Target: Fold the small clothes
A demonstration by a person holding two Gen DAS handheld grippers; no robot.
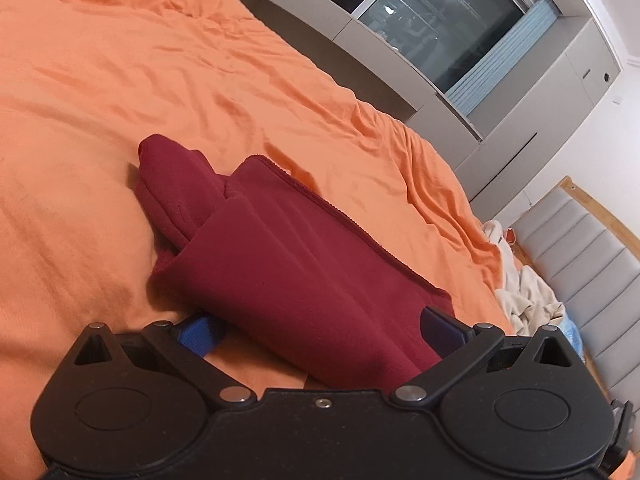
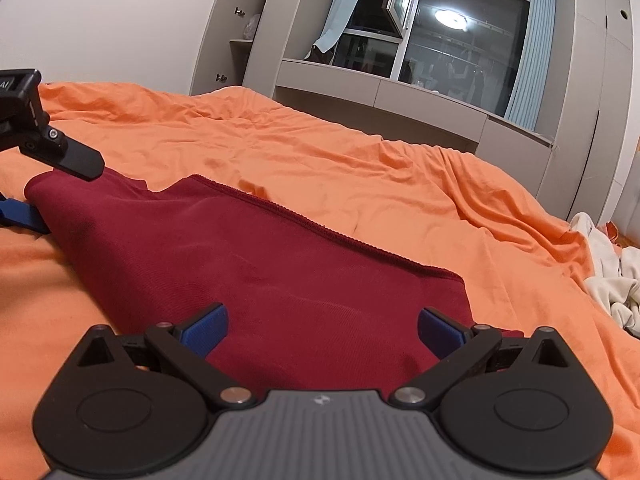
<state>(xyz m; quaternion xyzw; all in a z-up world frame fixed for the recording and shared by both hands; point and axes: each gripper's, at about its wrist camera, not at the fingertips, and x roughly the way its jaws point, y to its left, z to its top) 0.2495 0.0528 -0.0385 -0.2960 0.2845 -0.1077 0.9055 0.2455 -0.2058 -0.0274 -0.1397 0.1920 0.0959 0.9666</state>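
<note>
Nearest to us are the blue pads of the right claw, standing wide apart over the near edge of the dark red garment, with nothing between them. Our left claw is also spread; its pads sit on either side of the garment's near end but do not press it.

We see the garment lying partly folded on the orange bed sheet, with a rolled part sticking out at its far end.

We judge that the cloth is light, soft and limp, so it will sag and can slip out of a weak pinch. We think the best hold is the ribbed hem or a corner.

We find no brand or readable writing on the garment.
</note>
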